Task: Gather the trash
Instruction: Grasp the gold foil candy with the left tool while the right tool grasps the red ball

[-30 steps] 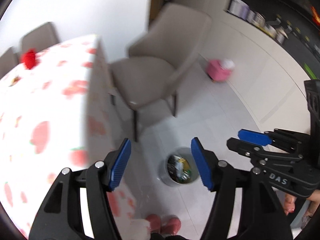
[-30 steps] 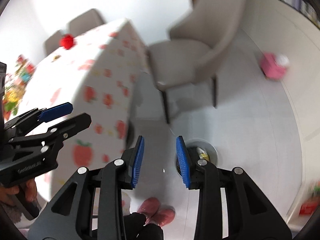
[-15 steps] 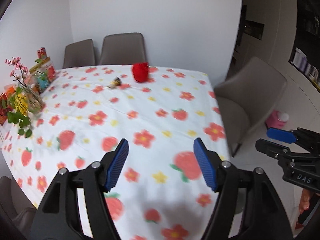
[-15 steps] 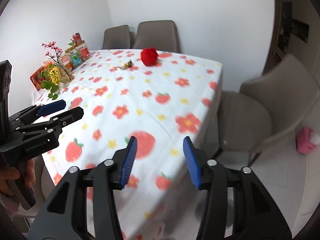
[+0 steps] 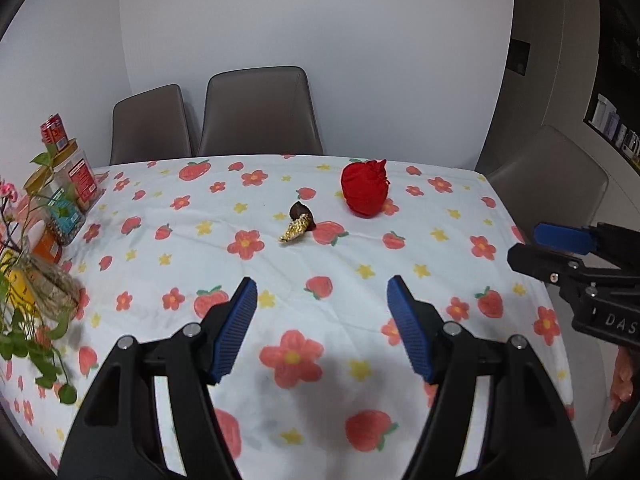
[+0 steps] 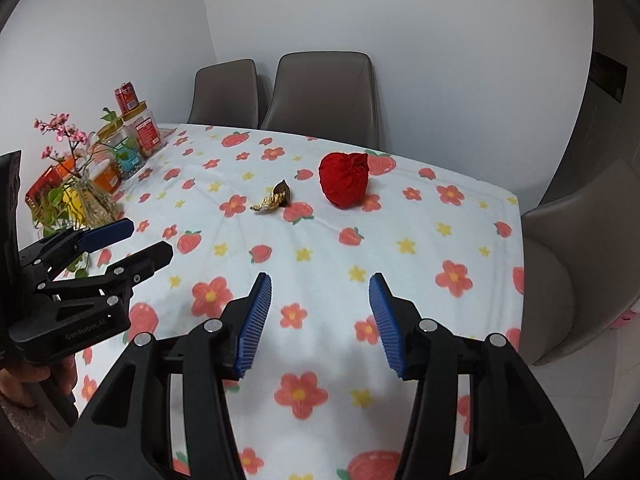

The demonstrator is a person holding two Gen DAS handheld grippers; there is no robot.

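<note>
Both grippers, left (image 5: 320,320) and right (image 6: 316,316), hover over the desk (image 5: 360,264) with fingers spread, empty. Wrapper (image 5: 298,224) lies left of red ball (image 5: 365,189). Only the right view shows pink flowers (image 6: 60,130).

Crinkled gold foil wrapper (image 5: 297,229) on printed cloth tablecloth (image 5: 340,280)

I count one crumpled red wrapper ball (image 5: 365,190), one gold-and-brown foil scrap (image 5: 298,226), three grey padded chairs (image 5: 260,112), perhaps four snack jars (image 6: 138,136).
</note>
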